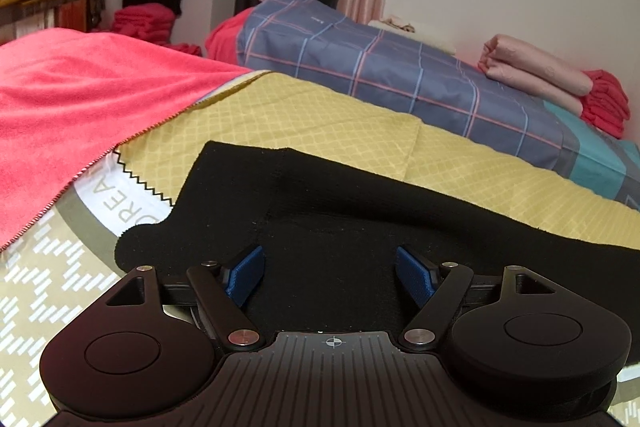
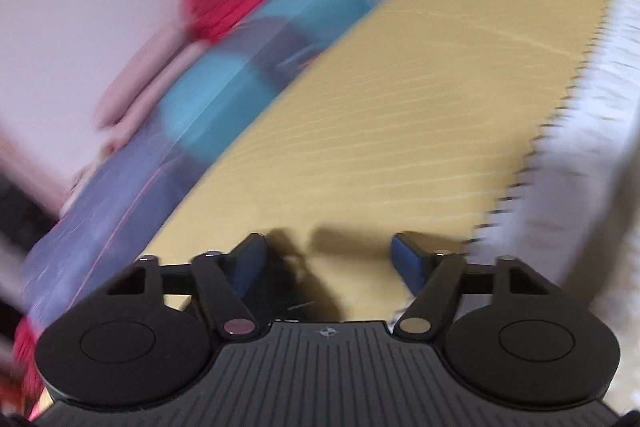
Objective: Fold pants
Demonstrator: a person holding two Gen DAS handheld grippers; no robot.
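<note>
Black pants (image 1: 340, 195) lie flat on a yellow quilted cloth (image 1: 320, 115) on the bed, reaching off to the right. My left gripper (image 1: 330, 269) hovers low over their near part. It is open, and its blue pads (image 1: 246, 273) stand wide apart with only dark fabric below them. The right wrist view is blurred by motion. My right gripper (image 2: 328, 257) is open above the yellow cloth (image 2: 400, 107). A scrap of black fabric (image 2: 286, 287) shows just inside its left pad (image 2: 250, 259), and nothing is pressed between the pads.
A red towel (image 1: 80, 107) covers the bed to the left. A blue plaid folded quilt (image 1: 380, 67) lies behind the yellow cloth, with pink and red folded cloths (image 1: 560, 87) on it. A patterned sheet (image 1: 40, 287) shows at the near left, and a white zigzag-edged strip (image 2: 580, 167) at the right.
</note>
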